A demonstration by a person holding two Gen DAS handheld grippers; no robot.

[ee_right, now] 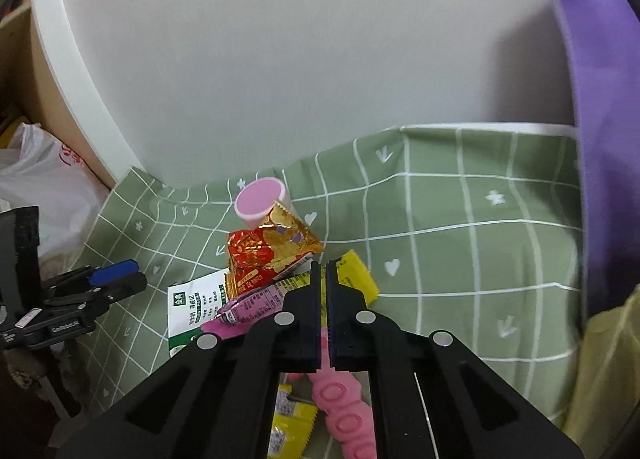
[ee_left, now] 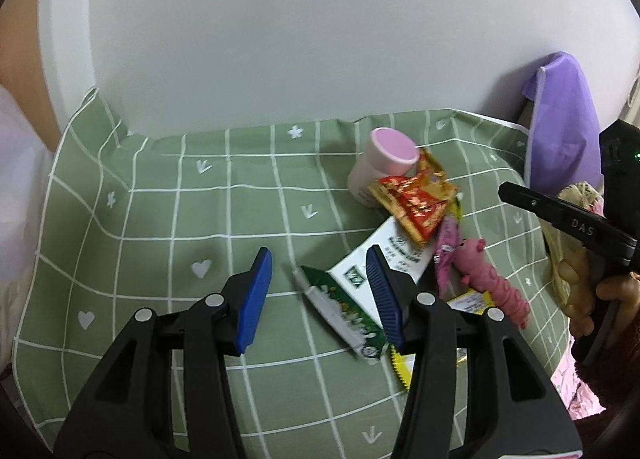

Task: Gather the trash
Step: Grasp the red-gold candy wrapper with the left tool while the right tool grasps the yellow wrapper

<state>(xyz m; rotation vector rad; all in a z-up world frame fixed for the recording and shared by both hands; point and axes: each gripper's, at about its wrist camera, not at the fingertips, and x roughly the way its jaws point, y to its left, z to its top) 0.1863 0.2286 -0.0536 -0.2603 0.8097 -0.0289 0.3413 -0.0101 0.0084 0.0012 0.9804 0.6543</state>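
Note:
A pile of trash lies on the green checked cloth (ee_left: 168,219): a red-gold snack wrapper (ee_left: 416,199), a white-green packet (ee_left: 384,259), a green wrapper (ee_left: 344,311), a purple-pink wrapper (ee_left: 448,255) and yellow wrappers (ee_right: 356,279). A pink caterpillar toy (ee_left: 496,283) lies beside them, and a pink-lidded bottle (ee_left: 384,163) stands behind. My left gripper (ee_left: 320,291) is open, its jaws on either side of the green wrapper, just above it. My right gripper (ee_right: 323,279) is shut and empty above the toy (ee_right: 344,411) and wrappers.
A white wall rises behind the table. A purple cloth (ee_right: 600,139) hangs at the right. A white plastic bag (ee_right: 44,187) sits off the table's left side. A yellowish fabric (ee_right: 604,379) lies at the right edge.

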